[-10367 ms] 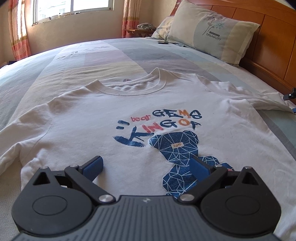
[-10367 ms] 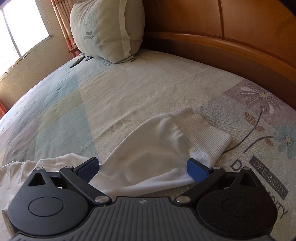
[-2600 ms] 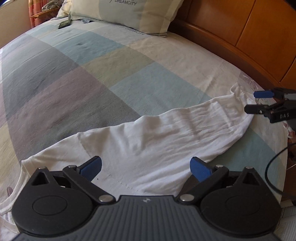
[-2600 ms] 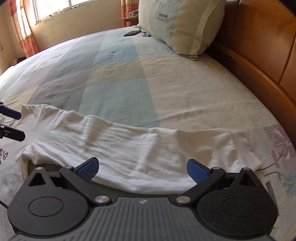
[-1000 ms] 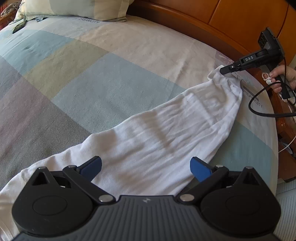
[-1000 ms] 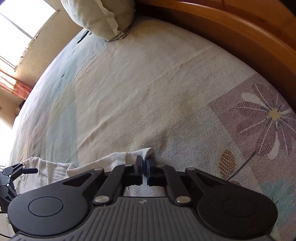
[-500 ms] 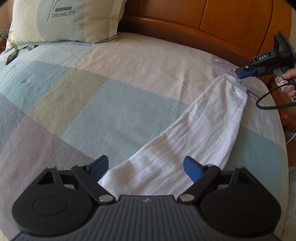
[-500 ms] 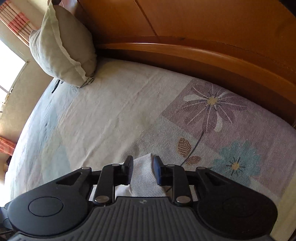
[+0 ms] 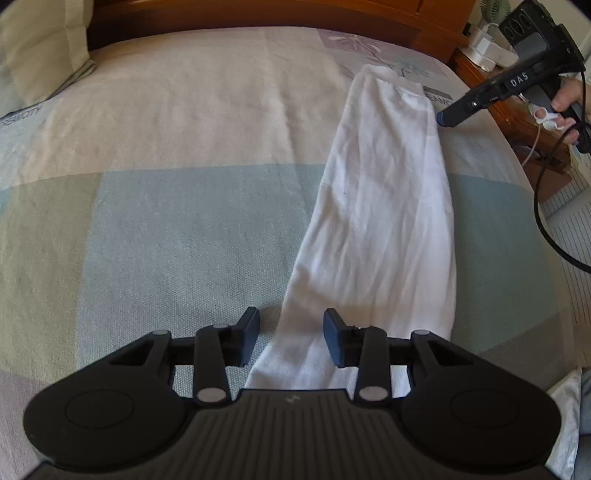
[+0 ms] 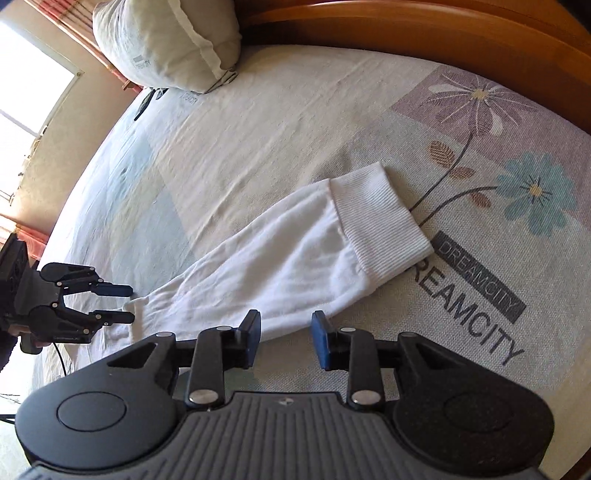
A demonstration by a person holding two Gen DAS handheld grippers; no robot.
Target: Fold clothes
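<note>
A white sweatshirt sleeve lies flat and straight on the patchwork bedspread, its ribbed cuff at the far end. My left gripper is open, and its fingers straddle the near part of the sleeve. In the right wrist view, the sleeve runs from the cuff leftward to the left gripper, whose fingertips flank the cloth's end. My right gripper is open and holds nothing; the sleeve's near edge lies just beyond its fingers. In the left wrist view, the right gripper sits beside the cuff, apart from it.
A pillow leans on the wooden headboard. A dark flat object lies near the pillow. A hand holds the right gripper, whose black cable hangs past the bed's right edge. A bedside table stands beyond.
My right gripper has let go of the cuff, opened and drawn back. The sleeve now lies flat and stretched out. My left gripper's fingers have narrowed around the sleeve's near part.
</note>
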